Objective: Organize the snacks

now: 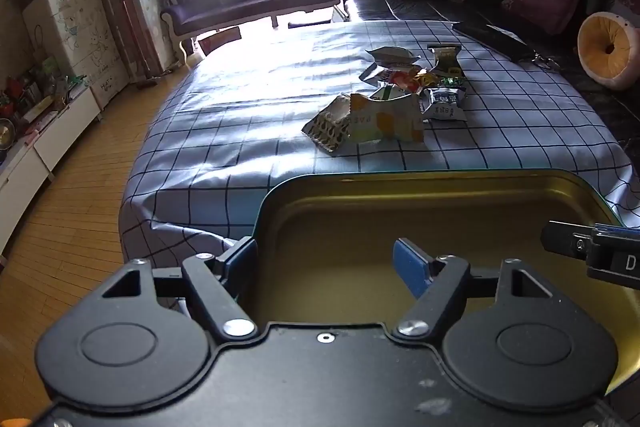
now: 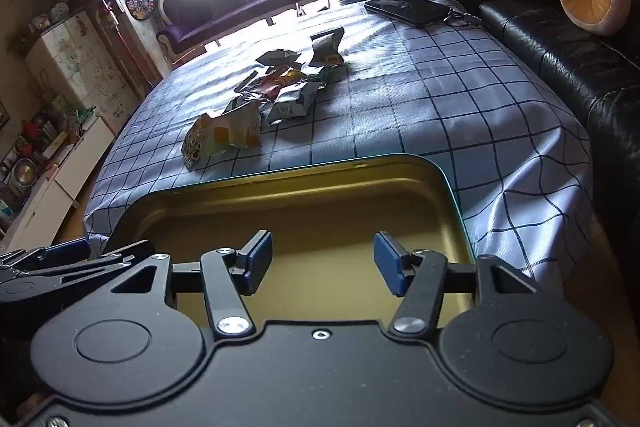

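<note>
The snack packets (image 1: 388,99) are piled in the upper centre of the left wrist view and in the upper left-centre of the right wrist view (image 2: 264,99), on the worktop (image 1: 240,115), which is covered by a blue checked cloth. The pile lies well apart from every cloth edge. Bare cloth is seen on all sides of it, widest toward the right of the right wrist view.

A tin (image 1: 400,203) with a gold inside and a rounded rim is seen at lower centre of both views (image 2: 280,203), between the pile and the grippers. It is empty. A strip of bare cloth separates its far rim from the nearest packet.

The left gripper (image 1: 326,267) is held above the tin; its fingers are spread wide apart, with nothing between them. The right gripper (image 2: 323,261) is likewise held above the tin, fingers wide apart and empty. The two grippers are near each other, each showing at the edge of the other's view.

A black case (image 2: 408,9) lies at the far right worktop edge, beside a black sofa (image 2: 568,59). The cloth hangs over the near corners.
</note>
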